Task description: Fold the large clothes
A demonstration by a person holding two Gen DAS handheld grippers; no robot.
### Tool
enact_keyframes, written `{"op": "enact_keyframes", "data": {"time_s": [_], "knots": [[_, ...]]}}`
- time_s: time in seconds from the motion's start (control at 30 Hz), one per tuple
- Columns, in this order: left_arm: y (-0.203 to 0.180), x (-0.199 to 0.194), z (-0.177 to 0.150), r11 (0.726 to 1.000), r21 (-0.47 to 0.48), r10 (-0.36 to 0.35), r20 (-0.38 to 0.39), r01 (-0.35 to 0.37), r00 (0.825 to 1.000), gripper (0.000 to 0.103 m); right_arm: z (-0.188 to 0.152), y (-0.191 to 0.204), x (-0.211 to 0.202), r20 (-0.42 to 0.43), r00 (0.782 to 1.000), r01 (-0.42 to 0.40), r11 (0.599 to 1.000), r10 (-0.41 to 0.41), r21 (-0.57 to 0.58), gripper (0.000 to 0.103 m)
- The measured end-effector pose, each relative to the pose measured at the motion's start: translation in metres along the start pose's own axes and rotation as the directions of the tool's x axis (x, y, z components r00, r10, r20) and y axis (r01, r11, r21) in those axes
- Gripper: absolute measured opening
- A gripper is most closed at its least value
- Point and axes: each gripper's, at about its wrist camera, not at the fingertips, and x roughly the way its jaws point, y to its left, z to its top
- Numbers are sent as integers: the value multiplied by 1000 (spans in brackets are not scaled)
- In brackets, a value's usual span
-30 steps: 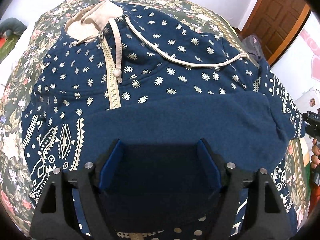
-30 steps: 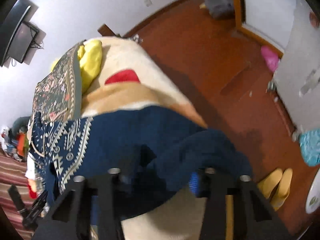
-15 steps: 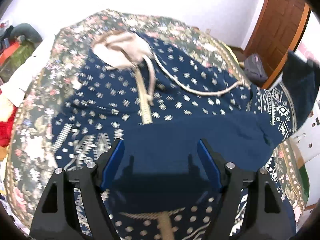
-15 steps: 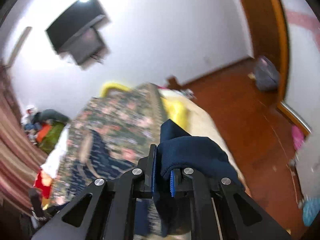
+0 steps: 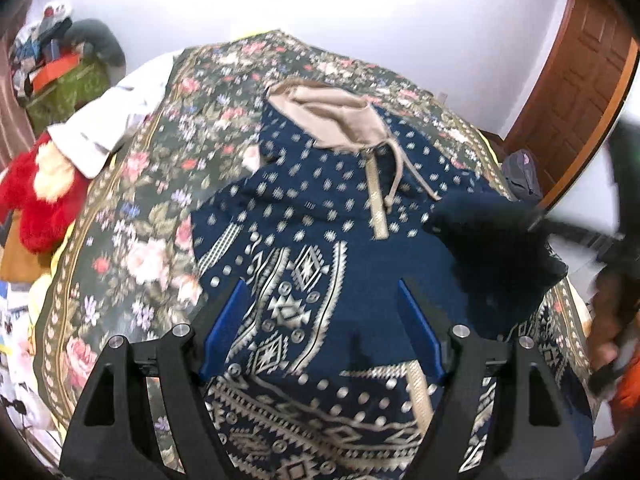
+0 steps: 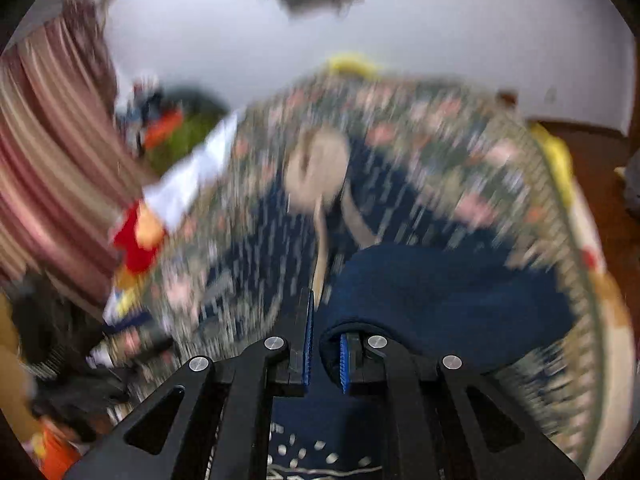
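Hoodie (image 5: 320, 240) spread face-up on the bed — navy, cream dots and geometric bands, tan-lined hood (image 5: 332, 120) toward the far wall, zip and drawstrings down the middle. It lies on a floral bedspread (image 5: 132, 220); a red plush toy (image 5: 44, 200) and a white cloth (image 5: 108, 124) sit at the bed's left edge.

Left claw (image 5: 320, 332): blue pads wide apart, hovering over the patterned lower front, nothing between them, not touching cloth as far as I can see.

Right claw (image 6: 325, 344): jaws drawn together, a thick fold of plain navy fabric — the sleeve (image 6: 440, 300) — bunched in and over them. Looks like a firm pinch on that fold. In the left wrist view the same dark sleeve (image 5: 496, 248) hangs raised over the hoodie's right side. Right view is heavily smeared, so detail beyond the claw is unreliable.

Step in hand, by my reading: the first sleeve fold, carrying the right sleeve inward across the chest.

Next move calls for: laying the sleeve flat across the front, roughly square to the zip, then letting go without dragging the body out of line. The free left claw could pin the torso while the sleeve lands. Risk — thick fleece may spring back or bunch.
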Motion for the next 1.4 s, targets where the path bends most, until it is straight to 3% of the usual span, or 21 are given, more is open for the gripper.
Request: {"op": "enact_keyframes", "data": {"time_s": [0.13, 0.3, 0.4, 0.53, 0.67, 0.77, 0.87, 0.97, 1.07, 1.17, 1.27, 1.4], "knots": [[1, 6, -8, 1000, 11, -15, -30, 16, 999, 76, -42, -5, 53, -193, 980, 53, 999, -53, -9, 9], [-24, 28, -2, 994, 35, -98, -73, 101, 992, 76, -49, -5, 53, -240, 969, 36, 997, -52, -70, 9], [-49, 53, 7, 984, 31, -170, -124, 175, 978, 76, -56, -8, 47, -257, 965, 19, 994, -46, -105, 9], [-77, 86, 14, 970, 36, -230, -194, 241, 954, 76, -63, -14, 31, -268, 963, -2, 994, -27, -110, 9], [-101, 122, 14, 976, 76, -176, -280, 205, 944, 76, -66, -19, 9, -268, 963, -17, 994, -13, -111, 9], [-111, 133, 9, 976, 175, -79, -264, 128, 961, 77, -64, -29, -21, -212, 976, 18, 990, -47, -137, 9], [-114, 127, 7, 974, 201, -53, -254, 106, 966, 77, -54, -52, -58, -111, 988, 93, 987, -108, -135, 9], [-115, 110, 12, 974, 209, -43, -229, 92, 973, 75, -43, -81, -77, -48, 976, 205, 974, -210, -98, 9], [-130, 88, 23, 963, 243, -72, -178, 114, 981, 75, -37, -109, -78, -48, 955, 290, 955, -293, -65, 9], [-159, 77, 31, 942, 300, -108, -152, 150, 982, 75, -40, -131, -65, -93, 950, 297, 954, -298, -24, 9], [-190, 82, 31, 919, 348, -132, -177, 187, 975, 75, -51, -152, -44, -158, 944, 293, 956, -288, 6, 9], [-231, 107, 25, 894, 378, -154, -242, 239, 958, 74, -57, -157, -40, -119, 953, 279, 960, -278, -8, 9]]}}
